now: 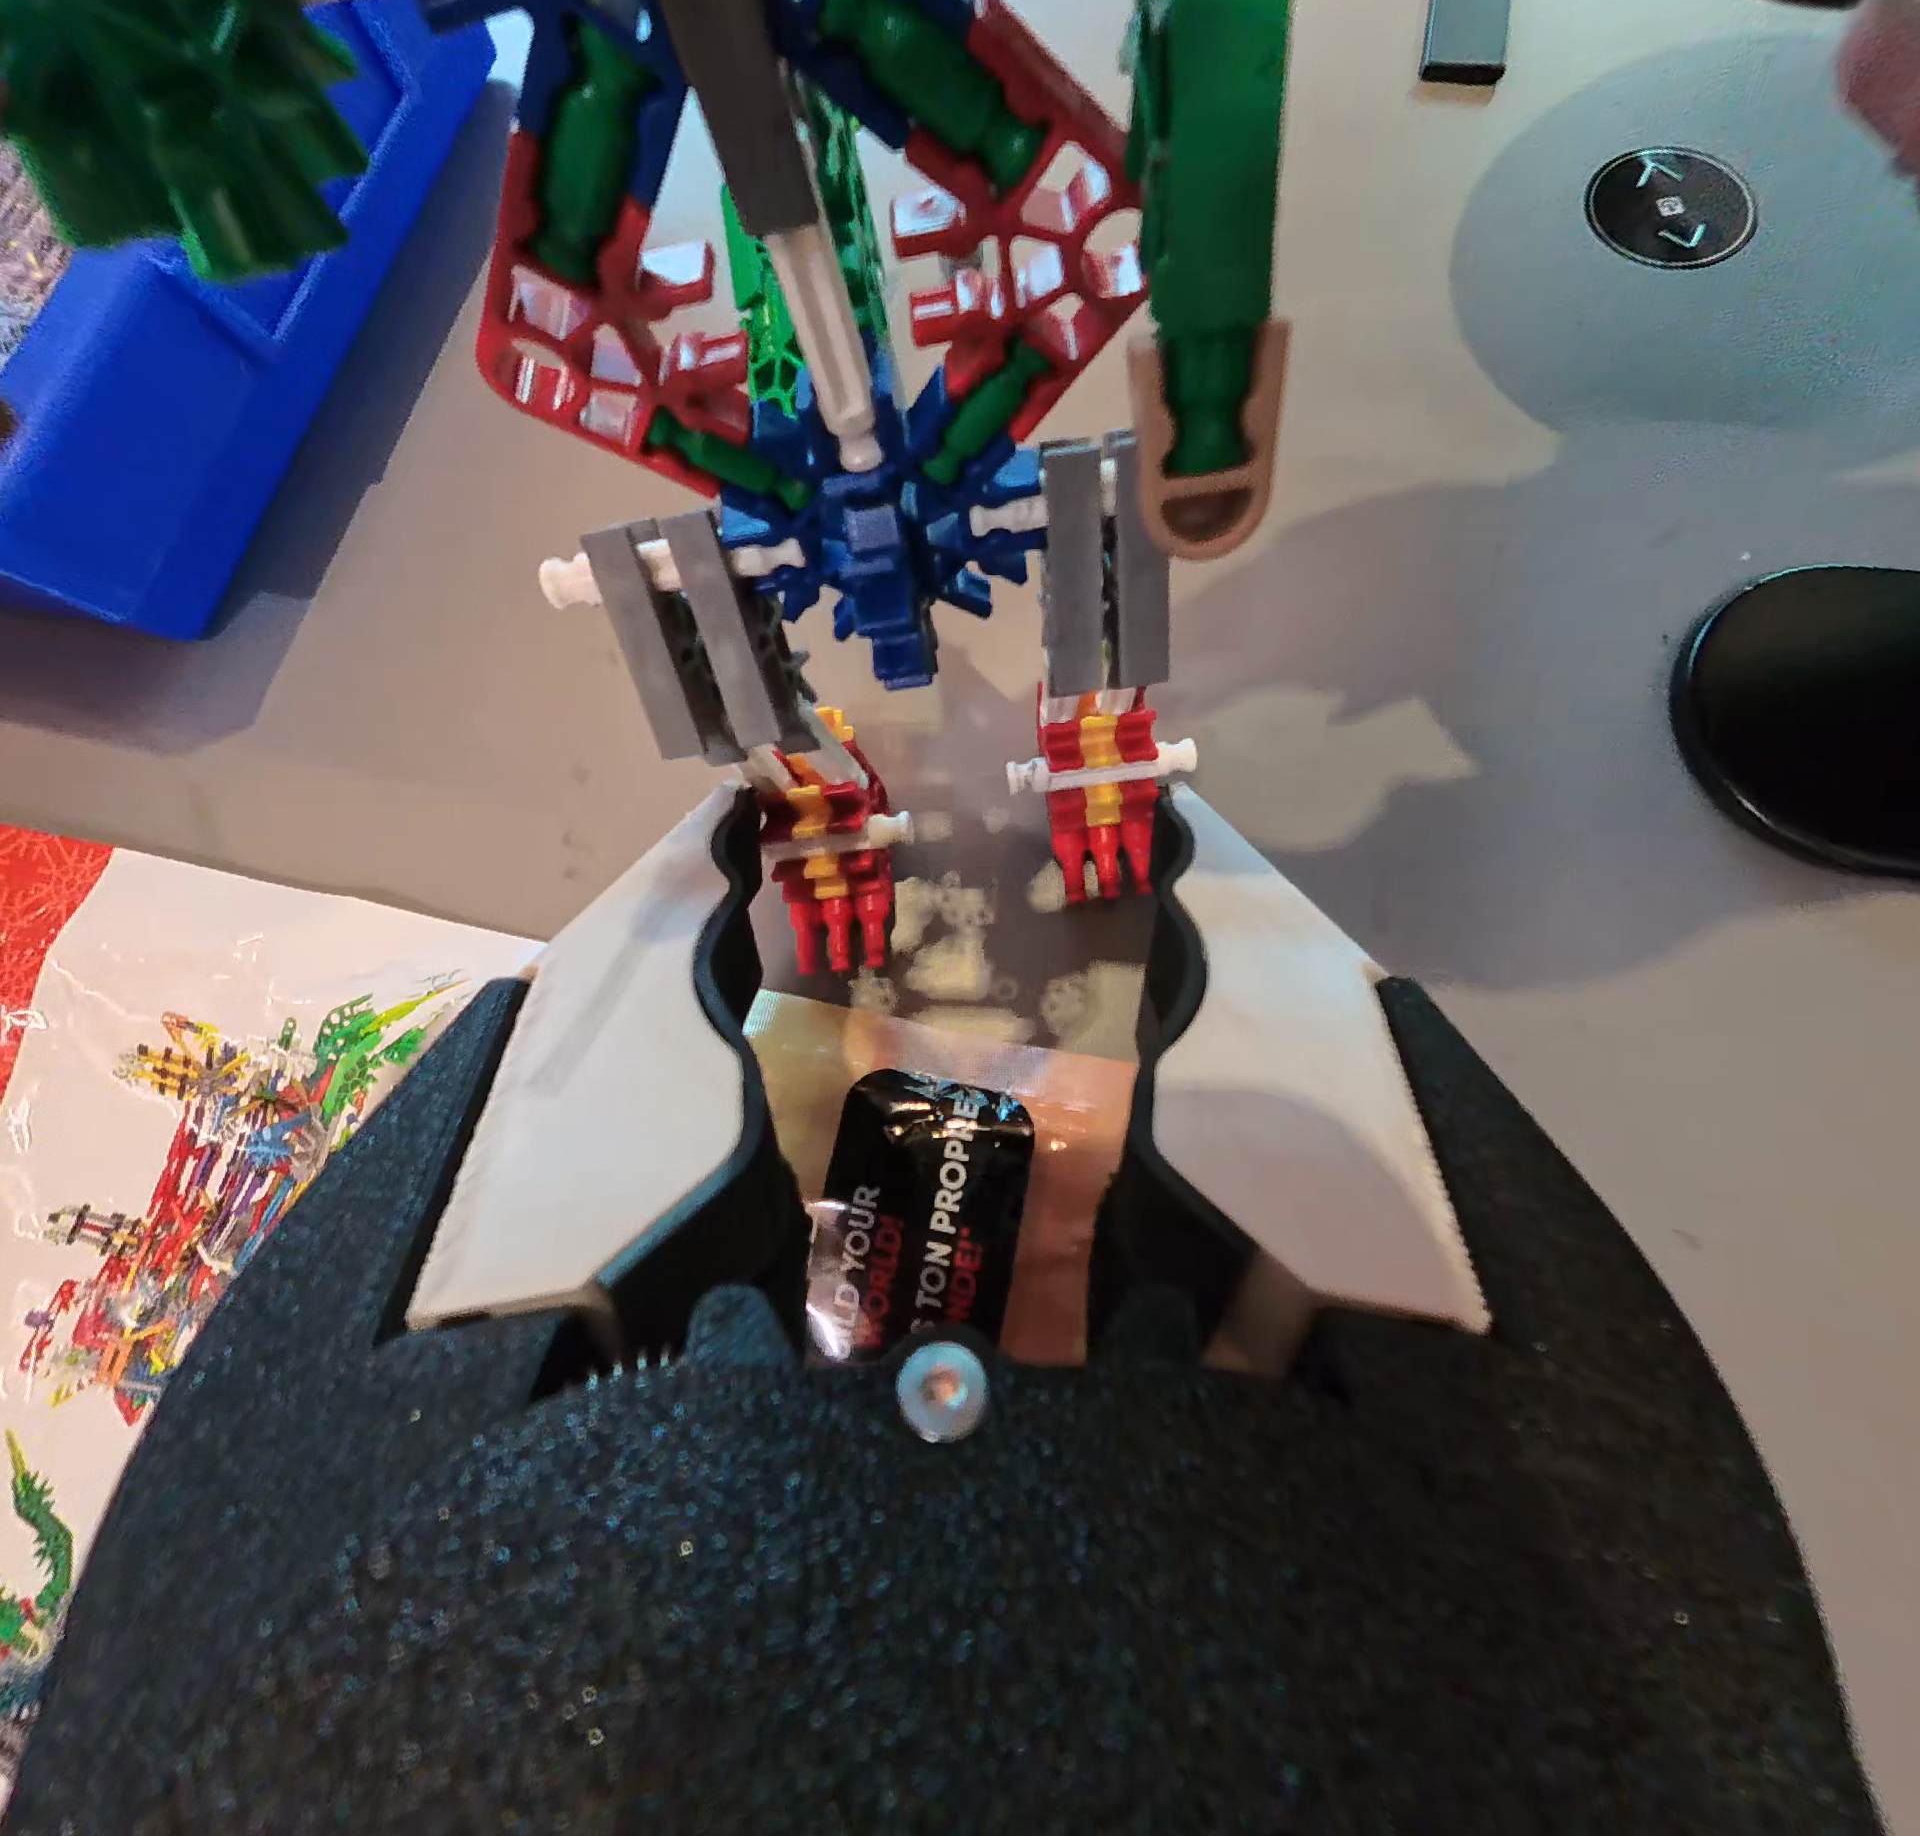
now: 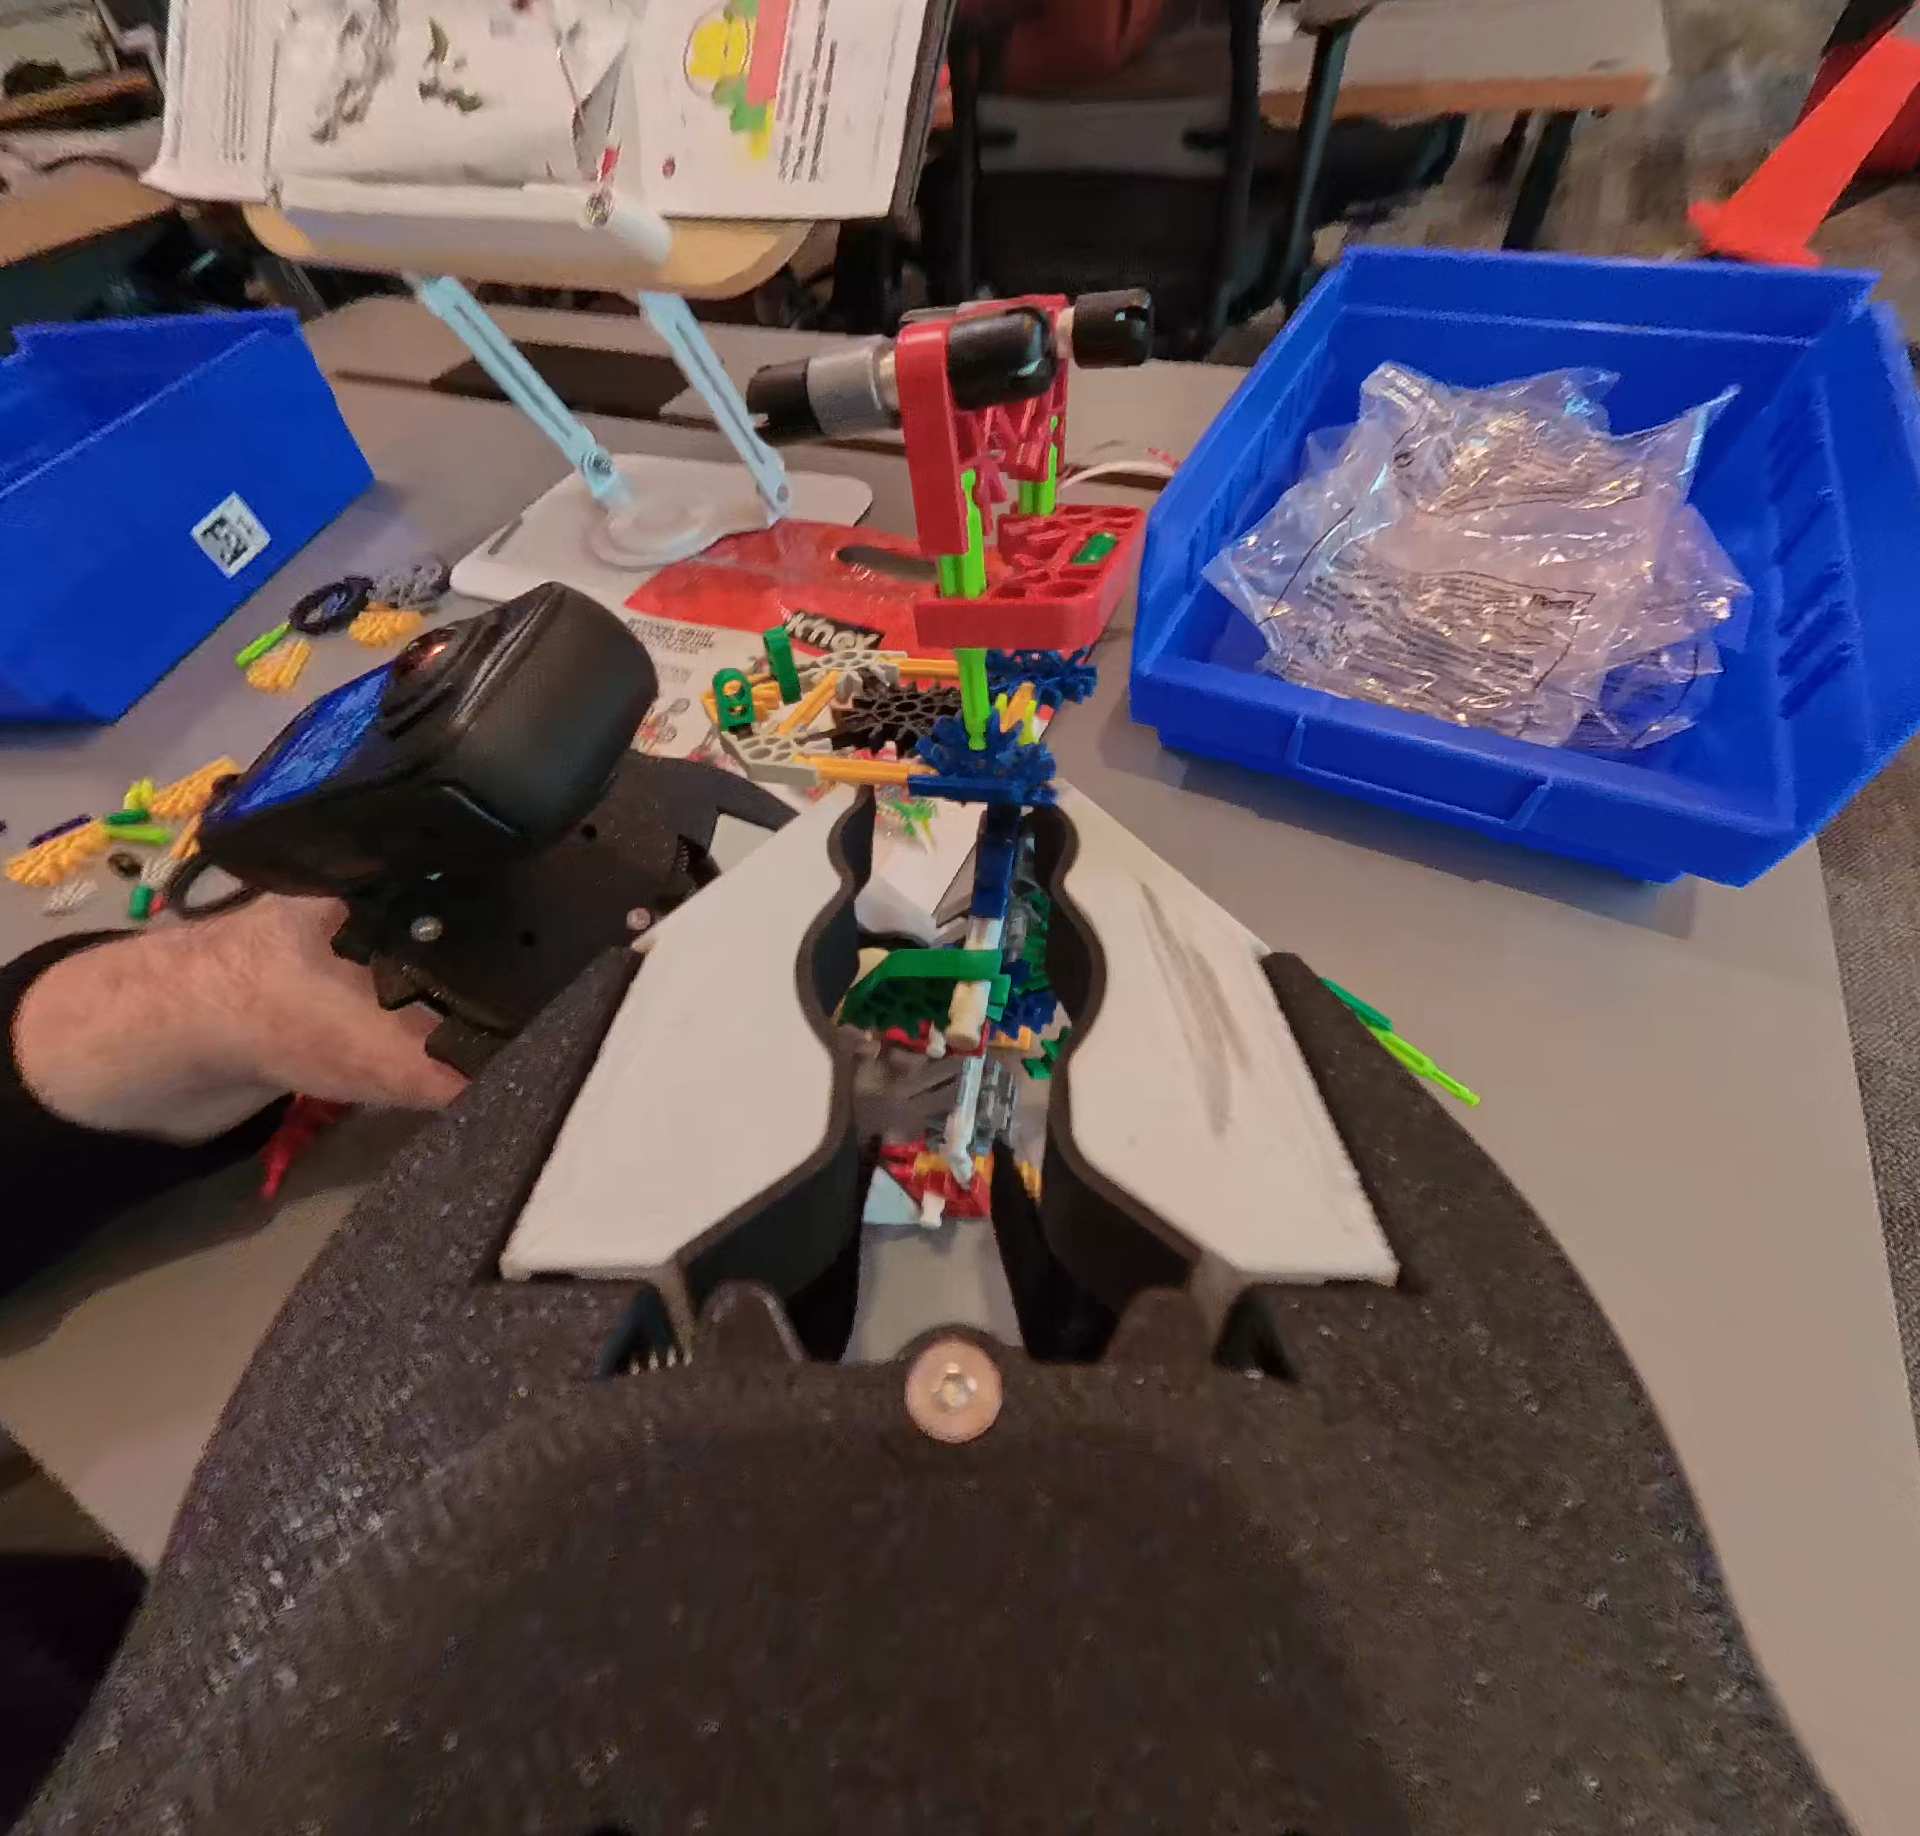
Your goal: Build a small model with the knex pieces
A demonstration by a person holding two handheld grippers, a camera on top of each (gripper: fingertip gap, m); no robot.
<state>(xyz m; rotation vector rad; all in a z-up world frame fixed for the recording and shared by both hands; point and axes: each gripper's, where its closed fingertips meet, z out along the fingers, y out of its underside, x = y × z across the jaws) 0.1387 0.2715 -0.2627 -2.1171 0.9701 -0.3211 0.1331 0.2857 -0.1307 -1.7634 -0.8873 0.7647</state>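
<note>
Blue bin (image 2: pixel 1538 581): it stood on the grey worktop (image 2: pixel 1558 1111) at the right and held crumpled clear plastic bags (image 2: pixel 1475 550).
Second blue bin (image 2: pixel 156 498): it stood at the far left and carried a small square sticker.
Loose pieces (image 2: pixel 135 820): yellow, green and grey ones lay scattered near that bin.
Instruction sheets (image 2: pixel 540 61): they rested on a pale stand (image 2: pixel 675 508) behind.
Black round disc (image 1: pixel 1808 716): it lay flat on the worktop.
</note>
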